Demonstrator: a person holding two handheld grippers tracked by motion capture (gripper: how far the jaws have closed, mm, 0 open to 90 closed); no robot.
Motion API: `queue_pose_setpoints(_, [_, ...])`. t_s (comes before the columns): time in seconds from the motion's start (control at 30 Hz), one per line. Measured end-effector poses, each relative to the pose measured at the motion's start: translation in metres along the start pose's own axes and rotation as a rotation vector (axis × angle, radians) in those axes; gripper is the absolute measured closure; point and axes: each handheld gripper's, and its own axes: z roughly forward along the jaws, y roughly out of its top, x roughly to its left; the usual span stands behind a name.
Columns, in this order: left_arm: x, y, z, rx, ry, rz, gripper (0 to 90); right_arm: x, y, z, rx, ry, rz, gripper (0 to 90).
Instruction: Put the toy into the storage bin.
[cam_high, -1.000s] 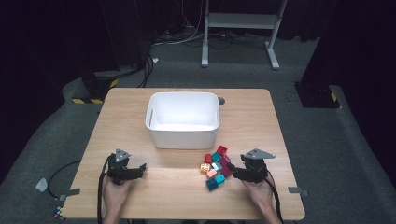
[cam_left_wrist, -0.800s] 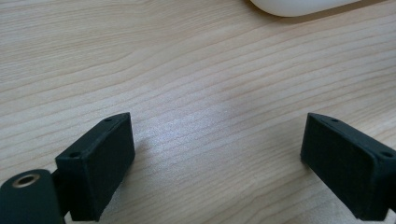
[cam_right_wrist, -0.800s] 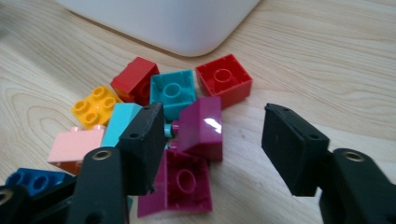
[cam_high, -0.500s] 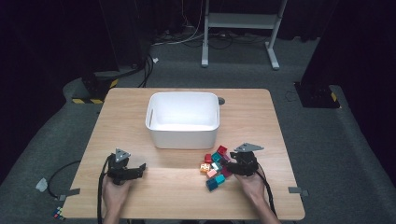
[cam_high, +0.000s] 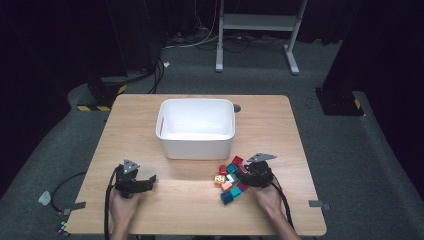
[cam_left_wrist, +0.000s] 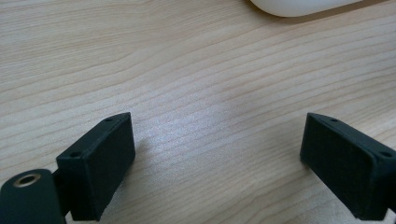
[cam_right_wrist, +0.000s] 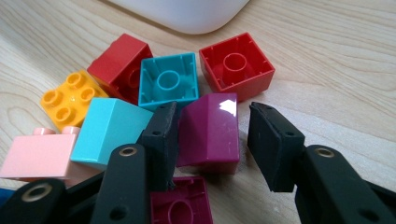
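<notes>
A: So, what is different from a second ago?

B: The right gripper (cam_right_wrist: 208, 140) has come in from the table's right edge and settled at the pile of blocks, and its jaws have just been closing. They now stand about half open around a purple block (cam_right_wrist: 208, 133).

A: Is it gripped?

B: Not quite, I judge. In the right gripper view the left pad touches the block's side, while a thin gap shows at the right pad. The block sits on the table (cam_high: 280, 125) between the 2 jaws.

A: What surrounds it?

B: Just beyond the jaw tips lie a teal block (cam_right_wrist: 168, 81) and a red block (cam_right_wrist: 236, 66), both hollow side up. Beside the left jaw sit a light blue block (cam_right_wrist: 109, 130), an orange block (cam_right_wrist: 67, 99) and a pink block (cam_right_wrist: 32, 156).

A: And the white bin (cam_high: 196, 127)?

B: Past the pile, ahead of the tips, with nothing visible inside it.

A: The left gripper (cam_left_wrist: 217, 154)?

B: Wide open over bare wood, holding nothing.

A: Meaning?

B: Probably the pick is nearly made; 1 more squeeze, then a lift towards the bin.
</notes>
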Motion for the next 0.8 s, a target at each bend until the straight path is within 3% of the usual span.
queue_pose_setpoints(0.1, [0.000, 0.000, 0.000, 0.000, -0.001, -0.002, 10.2, 0.001, 0.001, 0.000, 0.004, -0.010, -0.017, 61.2])
queue_pose_setpoints(0.37, [0.000, 0.000, 0.000, 0.000, -0.001, -0.002, 10.2, 0.000, 0.002, -0.002, -0.005, -0.018, -0.030, 63.1])
queue_pose_setpoints(0.47, [0.000, 0.000, 0.000, 0.000, -0.001, -0.001, 10.2, 0.001, 0.003, -0.009, -0.021, -0.037, -0.044, 63.3])
queue_pose_setpoints(0.8, [0.000, 0.000, 0.000, 0.000, -0.001, -0.001, 10.2, -0.001, 0.005, -0.024, -0.057, -0.036, -0.046, 63.5])
